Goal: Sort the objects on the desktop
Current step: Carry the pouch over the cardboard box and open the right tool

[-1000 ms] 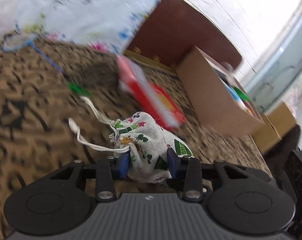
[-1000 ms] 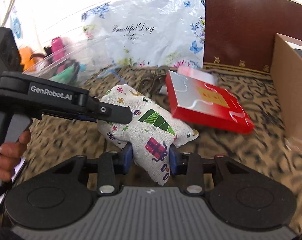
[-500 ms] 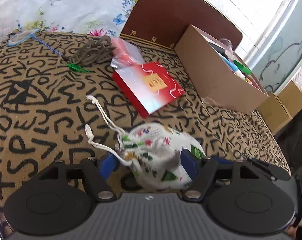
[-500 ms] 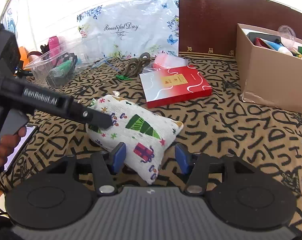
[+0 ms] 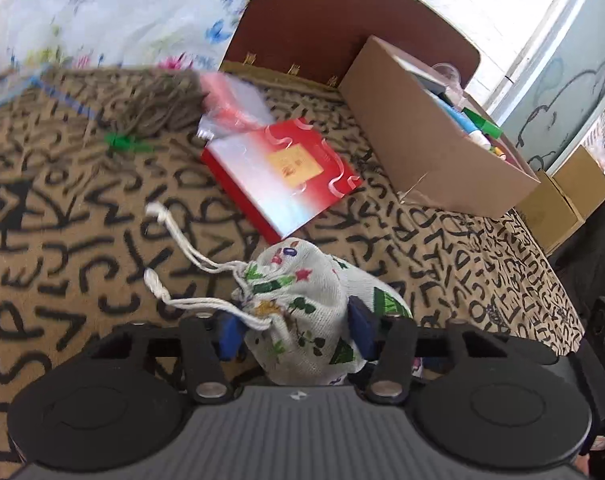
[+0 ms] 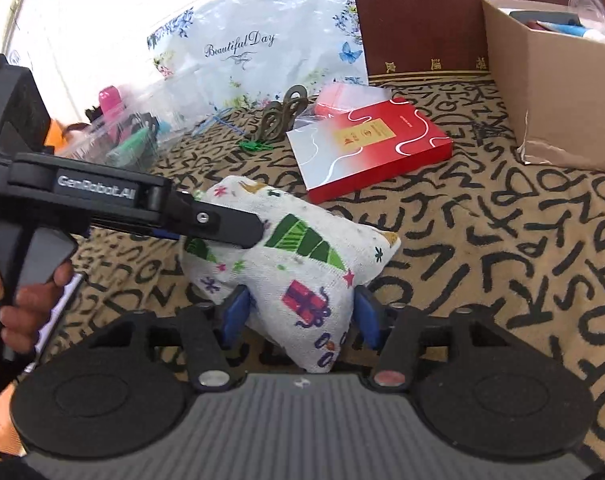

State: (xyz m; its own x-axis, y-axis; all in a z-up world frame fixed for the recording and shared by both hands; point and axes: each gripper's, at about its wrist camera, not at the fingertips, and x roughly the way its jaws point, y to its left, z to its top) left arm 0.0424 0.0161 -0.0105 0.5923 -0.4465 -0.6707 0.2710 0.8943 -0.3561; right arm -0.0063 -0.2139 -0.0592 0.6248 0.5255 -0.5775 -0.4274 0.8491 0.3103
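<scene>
Pouch held at both ends over lettered cloth

Tabletop is covered by a tan cloth (image 6: 502,240) printed with black letters. Drawstring pouch (image 6: 298,256), white with trees and gift prints, sits near the front edge of the cloth; whether it rests on it or is lifted can't be told. Left gripper (image 5: 294,330) has both blue pads against the cinched neck end, clamped on it, cords trailing left. Right gripper (image 6: 298,314) has pads touching the opposite corner of the pouch, closed on it. Left gripper also shows in the right view, reaching in from the left, held by a hand (image 6: 26,300).

Red box (image 6: 368,148) lies flat beyond the pouch, apart from it. Clear zip bag (image 5: 230,108) is just behind the box, blurred. Green clip (image 6: 254,145) and brown metal stand (image 6: 280,114) are further back. Cardboard box (image 5: 430,140) with pens and bits stands on the right. Clear plastic tub (image 6: 118,136) with coloured items is at far left. Floral "Beautiful Day" plastic sheet (image 6: 254,40) and dark brown board (image 6: 418,12) back the table against a white wall. Smaller cartons (image 5: 566,196) sit off the right edge.
</scene>
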